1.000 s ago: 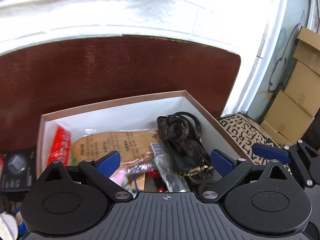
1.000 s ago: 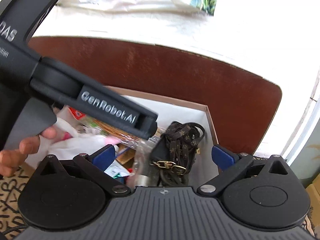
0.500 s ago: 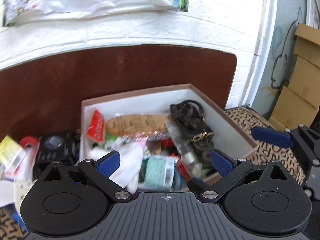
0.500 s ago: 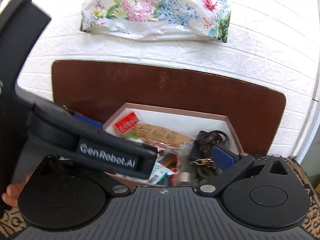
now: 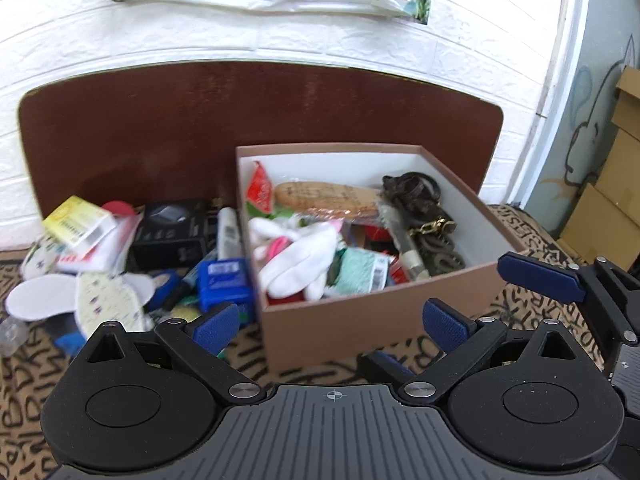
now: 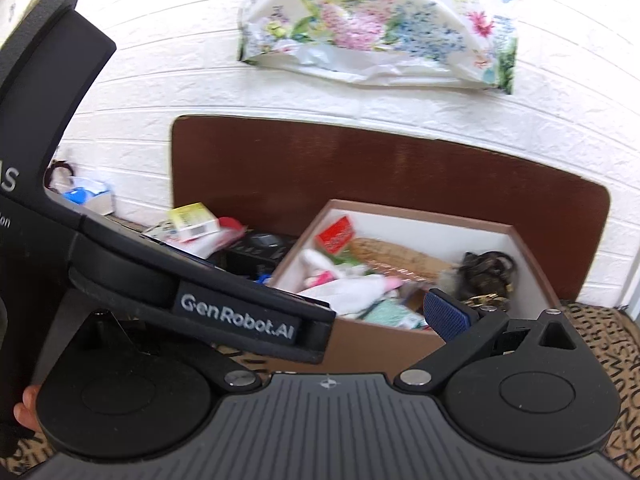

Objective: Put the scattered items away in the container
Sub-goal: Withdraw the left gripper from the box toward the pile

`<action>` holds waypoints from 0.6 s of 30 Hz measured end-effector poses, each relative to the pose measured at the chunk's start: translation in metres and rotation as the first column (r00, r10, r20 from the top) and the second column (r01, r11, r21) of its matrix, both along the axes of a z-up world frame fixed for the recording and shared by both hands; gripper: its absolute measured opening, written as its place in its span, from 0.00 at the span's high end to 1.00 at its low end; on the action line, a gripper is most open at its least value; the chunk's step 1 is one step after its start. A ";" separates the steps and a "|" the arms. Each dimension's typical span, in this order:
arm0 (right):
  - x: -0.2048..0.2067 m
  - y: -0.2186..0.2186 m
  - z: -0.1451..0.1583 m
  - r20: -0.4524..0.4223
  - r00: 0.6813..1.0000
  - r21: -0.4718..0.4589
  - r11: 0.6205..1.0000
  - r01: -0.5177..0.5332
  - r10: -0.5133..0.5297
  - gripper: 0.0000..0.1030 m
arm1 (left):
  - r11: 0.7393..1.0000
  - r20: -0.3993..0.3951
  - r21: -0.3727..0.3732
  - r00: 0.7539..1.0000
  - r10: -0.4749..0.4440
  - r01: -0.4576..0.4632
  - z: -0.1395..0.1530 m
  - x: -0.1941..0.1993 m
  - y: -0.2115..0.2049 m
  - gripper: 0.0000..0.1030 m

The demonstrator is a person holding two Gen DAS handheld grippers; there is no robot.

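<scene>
A brown cardboard box (image 5: 360, 320) with white inner walls holds several items: a white cloth (image 5: 300, 256), a cork insole (image 5: 328, 198), a red packet (image 5: 259, 188) and a dark strap (image 5: 420, 208). The box also shows in the right wrist view (image 6: 372, 340). Scattered items lie left of it: a black box (image 5: 170, 226), a yellow-white carton (image 5: 76, 220), a blue box (image 5: 224, 280) and white insoles (image 5: 108, 300). My left gripper (image 5: 330, 322) is open and empty, in front of the box. My right gripper (image 6: 360, 316) is open and empty; its left finger is hidden behind the left gripper's body.
A dark brown board (image 5: 260, 120) stands behind the box against a white brick wall. A floral plastic bag (image 6: 376, 32) hangs on the wall. Everything rests on a tan patterned cloth (image 5: 24, 380). Cardboard boxes (image 5: 612, 184) are stacked at the far right.
Both grippers have pulled back and up from over the box. The whole box and the scattered pile to its left have come into view.
</scene>
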State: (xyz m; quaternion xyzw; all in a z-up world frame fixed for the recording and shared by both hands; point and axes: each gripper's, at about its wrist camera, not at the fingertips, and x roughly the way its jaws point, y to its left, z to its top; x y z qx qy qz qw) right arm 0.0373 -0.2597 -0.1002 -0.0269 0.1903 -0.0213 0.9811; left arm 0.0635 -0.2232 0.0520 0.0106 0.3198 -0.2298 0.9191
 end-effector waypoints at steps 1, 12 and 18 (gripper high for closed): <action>-0.001 0.005 -0.002 -0.002 1.000 0.008 1.000 -0.012 0.012 0.00 | 1.000 0.004 0.000 1.000 0.010 -0.010 -0.002 -0.005 0.005 0.00; 0.007 0.062 -0.030 -0.090 0.986 0.053 0.989 -0.138 0.142 0.00 | 0.988 -0.075 -0.008 0.985 0.156 -0.157 -0.041 -0.024 0.071 0.00; 0.021 0.088 -0.045 -0.125 0.974 0.047 0.981 -0.186 0.191 0.00 | 0.971 -0.134 -0.019 0.963 0.232 -0.237 -0.059 -0.020 0.104 0.00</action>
